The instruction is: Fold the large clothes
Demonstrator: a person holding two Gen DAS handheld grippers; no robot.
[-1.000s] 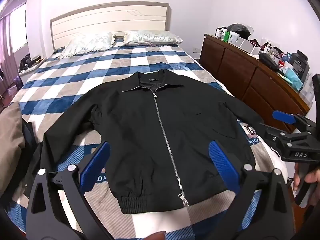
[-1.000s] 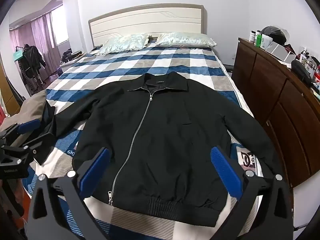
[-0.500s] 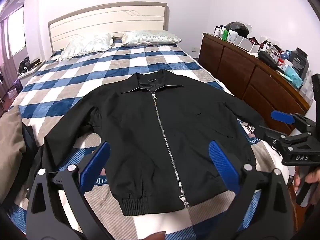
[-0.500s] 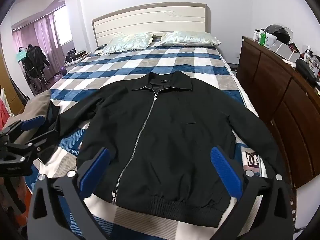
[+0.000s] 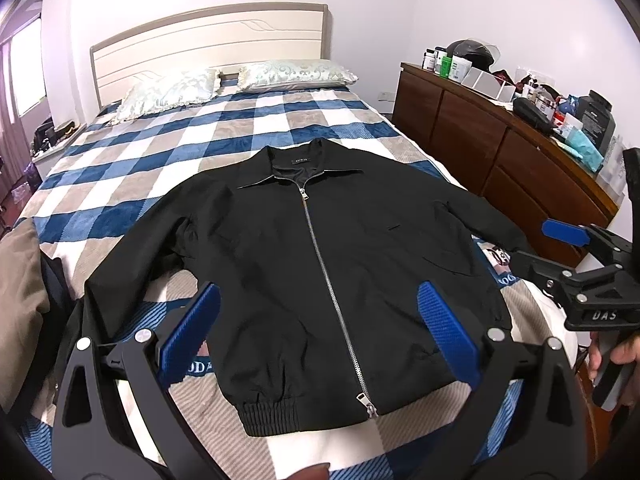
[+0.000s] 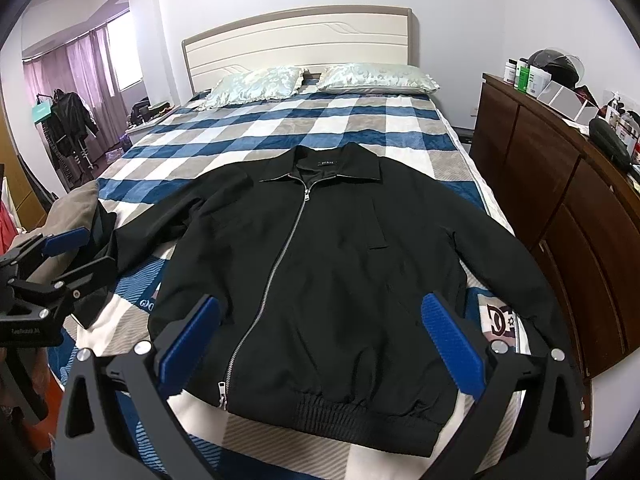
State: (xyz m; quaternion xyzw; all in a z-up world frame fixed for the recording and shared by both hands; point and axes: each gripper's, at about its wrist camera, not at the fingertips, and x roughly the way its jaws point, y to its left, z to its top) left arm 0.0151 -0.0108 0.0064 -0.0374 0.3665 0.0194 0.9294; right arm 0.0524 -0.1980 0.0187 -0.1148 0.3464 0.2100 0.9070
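1. Two grippers, the left gripper (image 5: 318, 336) and the right gripper (image 6: 320, 338), hang above the jacket's bottom edge, jaws wide open and holding nothing.
2. Under them the black jacket (image 5: 320, 264) lies flat, zipped up, sleeves spread out, on the checked bed (image 5: 168, 160).
3. Past the jacket's collar sit two pillows (image 6: 316, 82).
4. Right of the jacket stands a brown dresser (image 6: 568, 200).

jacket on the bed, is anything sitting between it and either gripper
Nothing visible. The black jacket lies flat and zipped on the checked blanket, nothing on top of it. The left gripper and right gripper are both open above its hem with only air between.
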